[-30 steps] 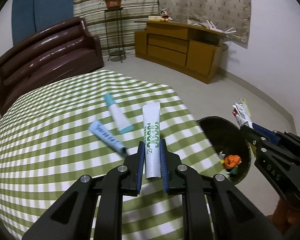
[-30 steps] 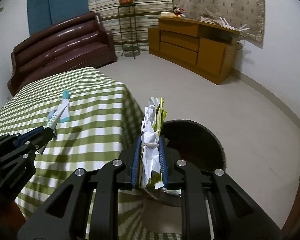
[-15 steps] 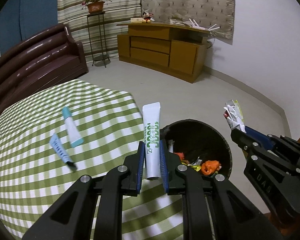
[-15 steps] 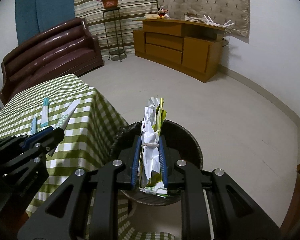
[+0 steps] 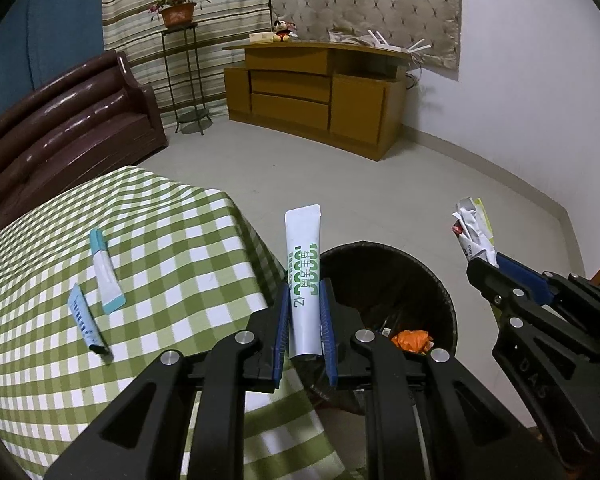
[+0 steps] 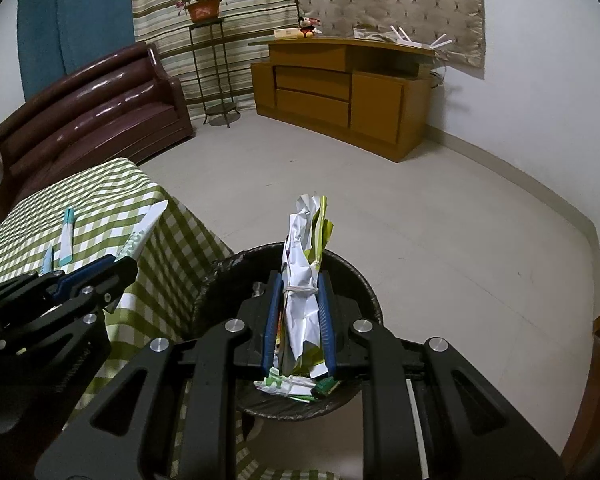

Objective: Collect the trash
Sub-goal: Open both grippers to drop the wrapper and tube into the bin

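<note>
My left gripper [image 5: 305, 294] is shut on a white tube with green print [image 5: 302, 252], held at the table's corner beside the dark round trash bin [image 5: 440, 280]. My right gripper [image 6: 299, 280] is shut on a crumpled wad of white and yellow-green wrappers [image 6: 306, 264] bound with a rubber band, right over the trash bin [image 6: 364, 280]. The bin holds an orange scrap [image 5: 413, 339] and other litter. Two small blue-and-white tubes [image 5: 105, 272] [image 5: 85, 322] lie on the green checked tablecloth [image 5: 172, 264].
The bin stands on the pale floor against the table's corner. Beyond are a brown leather sofa [image 5: 60, 128], a plant stand [image 5: 182, 76] and a wooden cabinet [image 5: 320, 92] along the far wall. Open floor lies to the right of the bin.
Both grippers have carried their loads to the right, off the tabletop toward the bin. The bin now sits under the right gripper and beside the left one.
</note>
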